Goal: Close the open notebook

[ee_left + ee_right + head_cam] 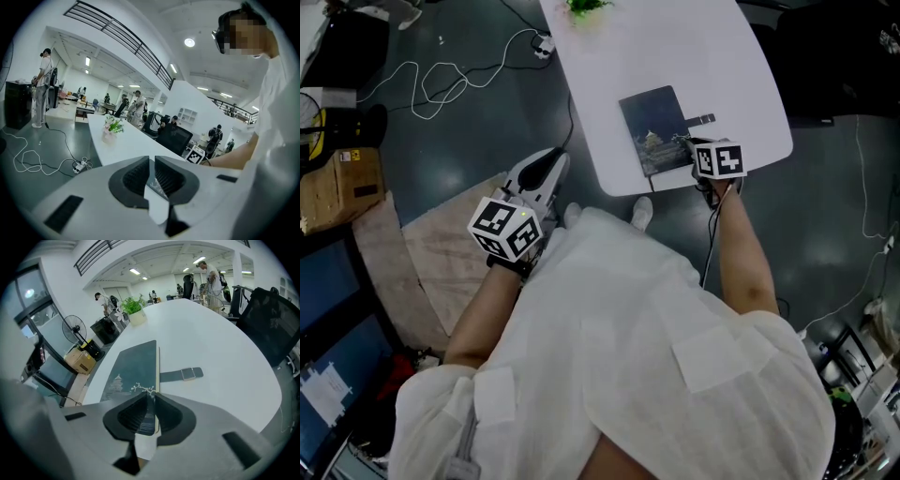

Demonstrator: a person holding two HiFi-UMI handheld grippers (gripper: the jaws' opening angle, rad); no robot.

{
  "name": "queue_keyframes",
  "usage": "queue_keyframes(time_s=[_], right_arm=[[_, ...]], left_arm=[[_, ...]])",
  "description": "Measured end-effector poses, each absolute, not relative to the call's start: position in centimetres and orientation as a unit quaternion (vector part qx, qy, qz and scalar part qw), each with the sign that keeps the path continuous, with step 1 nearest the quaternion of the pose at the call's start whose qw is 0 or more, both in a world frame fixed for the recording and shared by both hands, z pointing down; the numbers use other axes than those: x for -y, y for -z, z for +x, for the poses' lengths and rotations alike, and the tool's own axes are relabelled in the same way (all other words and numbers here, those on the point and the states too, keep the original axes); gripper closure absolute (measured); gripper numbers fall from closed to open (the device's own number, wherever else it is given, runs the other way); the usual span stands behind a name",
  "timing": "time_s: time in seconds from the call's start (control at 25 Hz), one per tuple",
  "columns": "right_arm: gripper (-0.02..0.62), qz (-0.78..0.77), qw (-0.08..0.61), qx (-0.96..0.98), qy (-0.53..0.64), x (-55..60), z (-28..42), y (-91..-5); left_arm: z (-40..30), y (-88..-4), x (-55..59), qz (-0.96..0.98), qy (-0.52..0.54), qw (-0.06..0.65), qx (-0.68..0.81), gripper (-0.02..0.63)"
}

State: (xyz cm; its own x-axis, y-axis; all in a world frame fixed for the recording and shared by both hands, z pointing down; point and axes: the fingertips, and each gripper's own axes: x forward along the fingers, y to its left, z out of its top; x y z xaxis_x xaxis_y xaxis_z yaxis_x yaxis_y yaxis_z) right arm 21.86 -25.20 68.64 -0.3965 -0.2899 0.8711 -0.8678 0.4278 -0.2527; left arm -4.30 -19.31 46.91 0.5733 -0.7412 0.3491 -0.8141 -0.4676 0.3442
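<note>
The notebook (656,127) lies closed and flat on the white table (675,47), near its front edge. Its dark blue-green cover (136,366) shows a pagoda drawing. A strap with a metal clasp (183,375) sticks out to its right on the tabletop. My right gripper (684,142) points steeply down at the notebook's near right corner. In the right gripper view, that gripper (151,397) has its jaws a narrow gap apart, with the cover's edge showing through the gap. My left gripper (555,157) hangs left of the table over the floor, its jaws (152,164) slightly apart with nothing between them.
A potted plant (586,7) stands at the table's far end. Cables and a power strip (441,80) lie on the floor to the left, with a cardboard box (342,183) and a beige mat (441,253) nearby. A black office chair (272,319) stands at the table's right.
</note>
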Motion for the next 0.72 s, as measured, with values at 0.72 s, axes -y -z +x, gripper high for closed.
queue_keyframes(time_s=[0.72], right_arm=[[0.532, 0.382, 0.458, 0.744, -0.302, 25.29, 21.80, -69.38]], left_arm=[[-4.30, -46.75, 19.35, 0.855, -0.063, 0.239, 0.457, 0.572]])
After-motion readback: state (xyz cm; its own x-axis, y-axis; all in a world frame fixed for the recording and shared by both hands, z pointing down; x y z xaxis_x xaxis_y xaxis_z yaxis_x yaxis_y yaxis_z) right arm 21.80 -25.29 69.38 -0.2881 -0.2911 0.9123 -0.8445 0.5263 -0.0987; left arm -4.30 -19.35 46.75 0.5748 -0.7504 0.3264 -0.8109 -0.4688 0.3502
